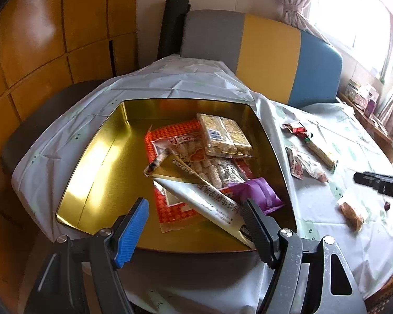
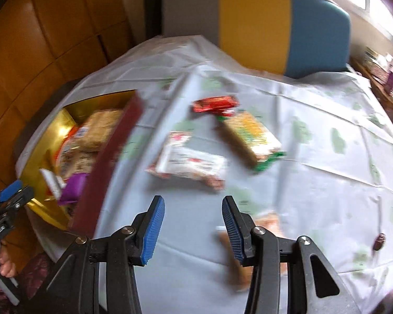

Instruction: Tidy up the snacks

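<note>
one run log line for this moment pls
left gripper: open over tin | right gripper: open, empty, above table | loose snacks: outside tin

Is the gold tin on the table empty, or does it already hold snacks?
It holds snacks. Several packets lie inside the gold tin, among them a purple packet, and part of its floor is bare.

left wrist: close above gold tin (image 1: 91,157) | right wrist: over tablecloth (image 2: 314,144) | shared: tin, chair (image 1: 269,57)
</note>
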Demonstrator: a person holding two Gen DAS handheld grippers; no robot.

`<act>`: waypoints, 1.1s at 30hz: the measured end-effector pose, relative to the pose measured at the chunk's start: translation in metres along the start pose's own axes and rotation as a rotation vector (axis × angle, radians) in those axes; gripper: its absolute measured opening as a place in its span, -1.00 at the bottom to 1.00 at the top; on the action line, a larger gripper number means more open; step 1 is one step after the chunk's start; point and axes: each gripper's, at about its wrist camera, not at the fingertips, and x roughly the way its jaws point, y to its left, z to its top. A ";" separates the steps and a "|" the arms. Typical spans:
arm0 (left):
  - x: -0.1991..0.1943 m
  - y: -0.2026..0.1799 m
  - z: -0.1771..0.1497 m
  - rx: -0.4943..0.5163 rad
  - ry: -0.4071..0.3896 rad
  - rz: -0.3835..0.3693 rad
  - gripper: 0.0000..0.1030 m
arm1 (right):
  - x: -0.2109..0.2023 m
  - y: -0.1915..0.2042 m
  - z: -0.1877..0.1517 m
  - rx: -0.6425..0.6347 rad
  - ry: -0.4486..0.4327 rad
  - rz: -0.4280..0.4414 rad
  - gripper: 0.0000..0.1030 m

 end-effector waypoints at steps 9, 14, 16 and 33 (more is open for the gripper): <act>0.000 -0.021 0.006 0.069 0.002 -0.016 0.45 | -0.013 -0.071 0.007 0.061 -0.008 -0.128 -0.10; -0.003 -0.045 0.014 0.136 -0.021 -0.021 0.42 | -0.006 -0.126 0.003 0.189 -0.007 -0.185 -0.09; -0.001 -0.056 0.021 0.157 -0.016 -0.040 0.42 | -0.001 -0.148 -0.003 0.269 0.002 -0.199 -0.09; 0.077 -0.154 0.085 0.363 0.133 -0.137 -0.31 | -0.002 -0.155 0.000 0.325 0.018 -0.150 -0.09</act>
